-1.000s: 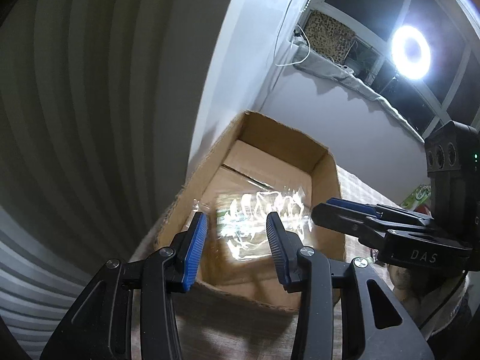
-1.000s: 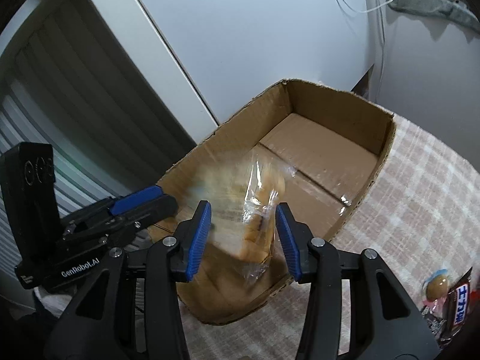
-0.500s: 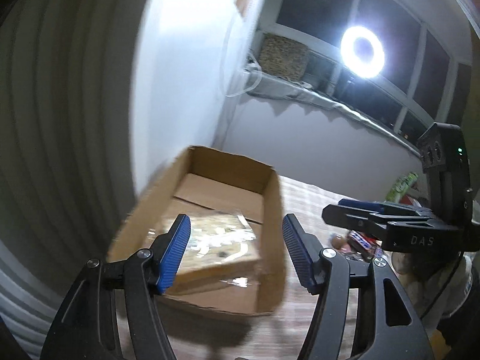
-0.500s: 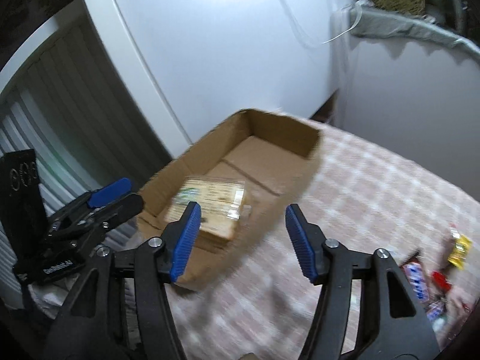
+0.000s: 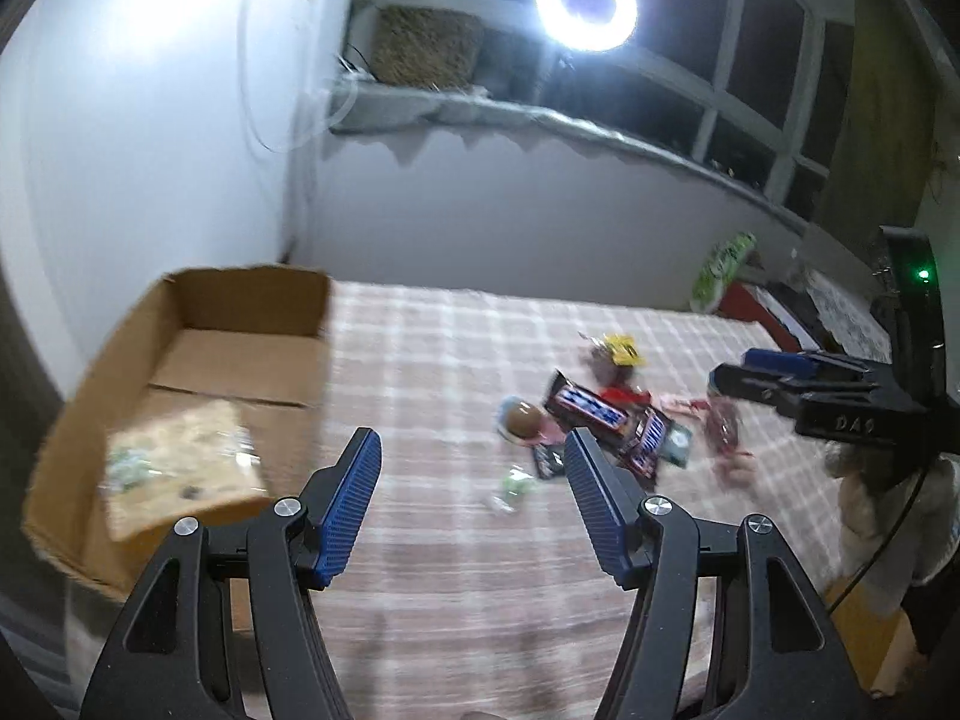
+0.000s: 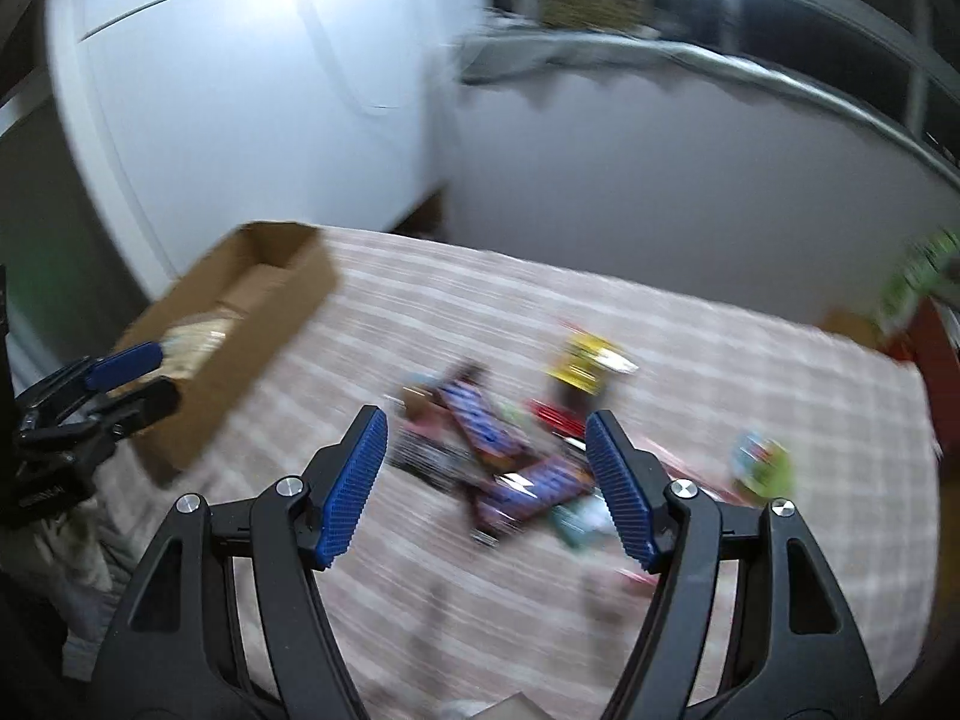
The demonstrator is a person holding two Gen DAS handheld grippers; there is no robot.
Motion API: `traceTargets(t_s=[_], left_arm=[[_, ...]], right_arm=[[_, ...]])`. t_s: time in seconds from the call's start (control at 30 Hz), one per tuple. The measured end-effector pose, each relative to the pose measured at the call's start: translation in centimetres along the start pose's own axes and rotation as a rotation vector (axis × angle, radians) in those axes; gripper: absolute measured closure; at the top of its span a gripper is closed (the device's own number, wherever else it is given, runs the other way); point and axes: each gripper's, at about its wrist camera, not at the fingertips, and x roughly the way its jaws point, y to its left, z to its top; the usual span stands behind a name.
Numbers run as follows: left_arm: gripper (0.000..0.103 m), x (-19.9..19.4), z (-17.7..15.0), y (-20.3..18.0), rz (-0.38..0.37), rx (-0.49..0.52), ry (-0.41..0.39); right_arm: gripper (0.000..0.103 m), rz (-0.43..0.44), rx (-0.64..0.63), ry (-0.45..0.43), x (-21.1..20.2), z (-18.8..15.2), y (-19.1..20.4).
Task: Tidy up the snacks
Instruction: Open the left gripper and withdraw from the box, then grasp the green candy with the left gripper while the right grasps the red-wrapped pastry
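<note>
Here the left gripper (image 5: pixel 471 495) hangs released and empty over the bench (image 5: pixel 456 588), one packet (image 5: pixel 180 468) in the box (image 5: pixel 252 285), clearing the way for more. From the right view, the right gripper (image 6: pixel 486 480), its empty fingers (image 6: pixel 354 486) opening, faces the snacks (image 6: pixel 498 450) on the bench, probably for the next pick.

Dim room, lit by a glaring ring light (image 5: pixel 584 0) above. Motion blur smears both views. Fisheye bending darkens the edges.

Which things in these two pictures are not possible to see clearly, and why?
- Snack pile, right wrist view: motion blur, labels unreadable.
- Packet in the box, left wrist view: blurred, print unreadable.
- Box's near end, right wrist view: hidden behind the left gripper.
- Green bag, right wrist view: blurred, near the edge.
</note>
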Motion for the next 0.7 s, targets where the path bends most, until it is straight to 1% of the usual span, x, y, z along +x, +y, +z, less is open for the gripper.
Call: traceTargets(t_s=[0.17,0.27,0.43,0.47,0.5,0.57,0.63,0.7], left_arm=[[0.040,2.6,-0.7,-1.8,-0.017,0.026,0.066],[0.040,3.6,-1.2,-2.6,-0.019,0.045,0.092],[0.040,5.1,-1.7,-3.2,-0.014,0.070,0.126],[0.041,5.5,-1.8,-3.2,-0.016,0.070,0.134],[0.047,5.8,-1.8,-3.1,-0.015,0.069,0.143],[0.048,6.5,-2.0,-2.9,-0.009,0.064,0.163],[0.052,6.8,-2.1,-2.9,-0.024,0.059,0.179],[0.057,7.1,-2.2,-3.1,-0.021,0.063,0.186]], right_arm=[[0.032,-0.113,0.053,0.002,-1.2,-2.0,-5.1],[0.032,-0.151,0.077,0.010,-1.6,-3.3,-7.2],[0.032,-0.181,0.072,0.041,-1.2,-5.1,-9.0],[0.032,-0.182,0.069,0.046,-1.0,-5.3,-9.1],[0.032,-0.177,0.067,0.053,-0.7,-5.4,-9.2],[0.032,-0.165,0.073,0.063,-0.2,-5.7,-9.3],[0.032,-0.152,0.076,0.071,0.3,-5.9,-9.2],[0.032,-0.145,0.069,0.079,0.9,-5.9,-9.0]])
